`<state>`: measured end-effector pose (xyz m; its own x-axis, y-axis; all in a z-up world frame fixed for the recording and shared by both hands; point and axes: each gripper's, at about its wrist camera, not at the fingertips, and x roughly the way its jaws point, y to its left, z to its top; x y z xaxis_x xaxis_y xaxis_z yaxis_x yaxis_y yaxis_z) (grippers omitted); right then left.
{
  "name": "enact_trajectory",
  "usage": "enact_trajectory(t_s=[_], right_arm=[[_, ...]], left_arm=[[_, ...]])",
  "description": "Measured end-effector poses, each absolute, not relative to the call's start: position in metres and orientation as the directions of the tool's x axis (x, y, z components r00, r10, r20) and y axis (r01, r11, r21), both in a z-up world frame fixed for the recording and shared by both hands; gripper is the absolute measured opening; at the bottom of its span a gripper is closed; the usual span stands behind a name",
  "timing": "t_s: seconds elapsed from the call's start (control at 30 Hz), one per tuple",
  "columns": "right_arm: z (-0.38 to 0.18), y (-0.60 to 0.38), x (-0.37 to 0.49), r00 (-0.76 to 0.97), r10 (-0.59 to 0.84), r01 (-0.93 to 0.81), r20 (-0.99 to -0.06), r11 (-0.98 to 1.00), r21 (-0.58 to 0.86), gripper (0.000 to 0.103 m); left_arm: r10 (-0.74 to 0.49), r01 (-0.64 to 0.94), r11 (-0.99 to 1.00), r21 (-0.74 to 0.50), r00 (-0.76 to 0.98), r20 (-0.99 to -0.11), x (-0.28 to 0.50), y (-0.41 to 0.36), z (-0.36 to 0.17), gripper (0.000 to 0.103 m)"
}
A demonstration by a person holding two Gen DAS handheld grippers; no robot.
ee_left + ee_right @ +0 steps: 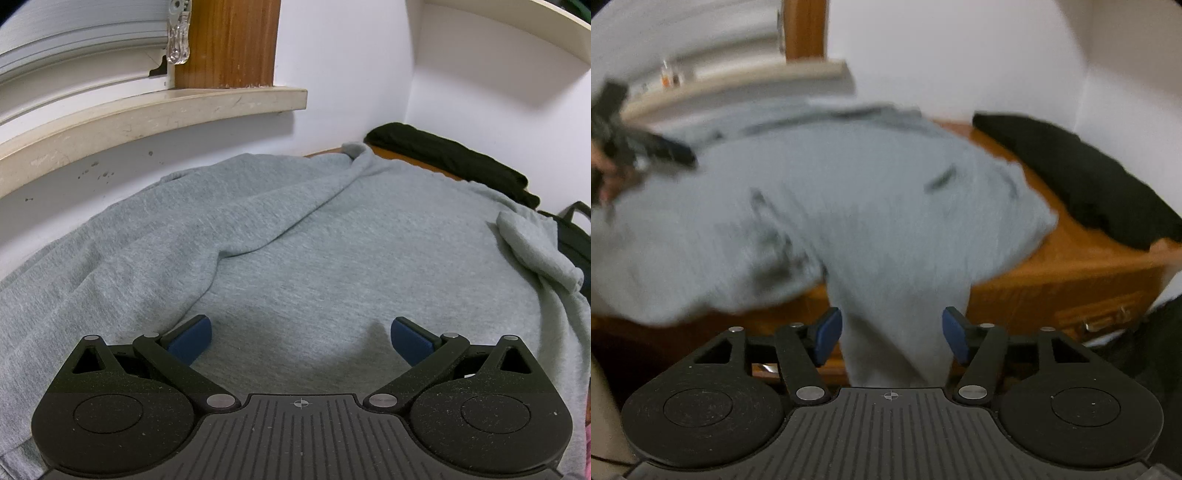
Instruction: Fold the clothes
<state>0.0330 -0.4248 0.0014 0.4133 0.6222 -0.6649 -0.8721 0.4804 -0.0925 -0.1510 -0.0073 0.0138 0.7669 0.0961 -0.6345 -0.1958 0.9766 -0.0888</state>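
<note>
The left gripper (301,338) is pointing down over the grey sweatshirt (295,236), its blue pads (192,338) spread wide with only flat cloth below them. The sweatshirt is lying across the wooden desk (1071,273), with a long fold running up toward the far corner. The right gripper (892,334) is tilting down at the desk's near edge, jaws parted, a hanging flap of the sweatshirt between the pads without either one pressing it. Only the blurred right wrist view is showing the desk front, its drawer handle (1104,321) and the left gripper. Both views are showing a black garment (450,158) by the wall.
</note>
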Motion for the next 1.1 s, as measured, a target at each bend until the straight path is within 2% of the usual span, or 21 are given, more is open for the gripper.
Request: enact_trajectory(t_s=[0.07,0.1,0.2,0.23,0.37,0.53,0.67,0.77,0.8,0.9,1.0,1.1], right_arm=[[-0.013,-0.424,0.039,0.43,0.602,-0.858,-0.673,0.505,-0.097,0.057],[-0.019,-0.425,0.043,0.438,0.593,-0.849,-0.676,0.519,-0.095,0.052],[-0.027,-0.432,0.055,0.463,0.588,-0.812,-0.663,0.581,-0.053,0.006],[-0.022,-0.436,0.056,0.478,0.59,-0.803,-0.651,0.594,-0.052,0.003],[0.021,-0.454,0.051,0.597,0.575,-0.745,-0.56,0.656,-0.12,0.003],[0.1,-0.462,0.048,0.72,0.57,-0.67,-0.396,0.718,-0.186,0.003],[0.148,-0.408,0.041,0.707,0.654,-0.707,-0.267,0.653,-0.271,0.003],[0.168,-0.348,0.014,0.603,0.773,-0.785,-0.196,0.533,-0.315,0.003],[0.168,-0.332,0.005,0.568,0.797,-0.809,-0.205,0.495,-0.317,0.003],[0.15,-0.295,-0.008,0.481,0.819,-0.867,-0.313,0.394,-0.304,0.017],[0.118,-0.29,0.001,0.455,0.795,-0.888,-0.401,0.377,-0.262,0.027],[0.085,-0.302,0.013,0.462,0.768,-0.887,-0.443,0.402,-0.228,0.033]], left_arm=[[0.095,-0.196,0.976,-0.091,0.768,-0.634,-0.151,-0.007,0.014,0.103],[0.094,-0.196,0.976,-0.093,0.768,-0.634,-0.151,-0.007,0.014,0.103],[0.094,-0.196,0.976,-0.093,0.768,-0.633,-0.151,-0.007,0.014,0.103],[0.092,-0.197,0.976,-0.097,0.769,-0.632,-0.152,-0.007,0.014,0.103],[0.094,-0.197,0.976,-0.094,0.768,-0.633,-0.151,-0.007,0.014,0.103],[0.088,-0.196,0.975,-0.103,0.771,-0.63,-0.152,-0.006,0.014,0.103],[0.087,-0.195,0.975,-0.105,0.772,-0.63,-0.152,-0.005,0.014,0.103],[0.087,-0.195,0.975,-0.103,0.771,-0.631,-0.152,-0.005,0.014,0.103],[0.085,-0.194,0.975,-0.107,0.772,-0.63,-0.152,-0.004,0.014,0.103],[0.08,-0.195,0.974,-0.116,0.775,-0.626,-0.153,-0.003,0.015,0.103],[0.08,-0.2,0.972,-0.125,0.778,-0.623,-0.154,-0.001,0.015,0.103],[0.086,-0.202,0.972,-0.123,0.783,-0.616,-0.156,-0.001,0.016,0.103]])
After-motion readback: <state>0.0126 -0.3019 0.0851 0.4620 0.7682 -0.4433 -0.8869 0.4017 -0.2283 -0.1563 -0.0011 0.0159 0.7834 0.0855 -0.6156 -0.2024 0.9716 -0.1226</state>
